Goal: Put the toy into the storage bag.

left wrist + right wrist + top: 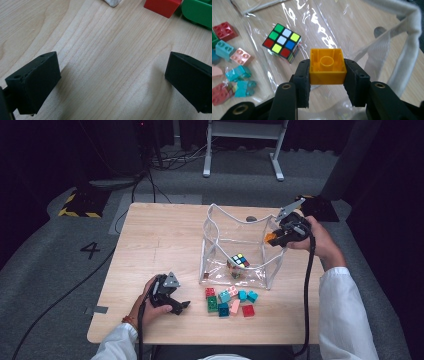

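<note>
1. While I hold the right gripper at the top rim of the clear plastic bag with white fabric edging, its jaws are clamped on the hollow yellow square building brick, pads pressing both side walls, underside facing the camera
2. I judge the job to be packing the toys into that bag; one thing already lies inside it, the multicoloured puzzle cube, resting on the bag's floor
3. The yellow brick is not yet in: it hangs above the opening, over the bag's right side, and from the right gripper view the cube sits below and to the left of it
4. My left gripper rests low on the pale wooden table, jaws spread wide with nothing between them, just left of the loose bricks
5. Left to do, as I read it: the cluster of small plastic bricks in red, green, teal and pink, on the table just in front of the bag
6. So I'd call it early: one item stowed, one in hand, most of the pile untouched
</note>
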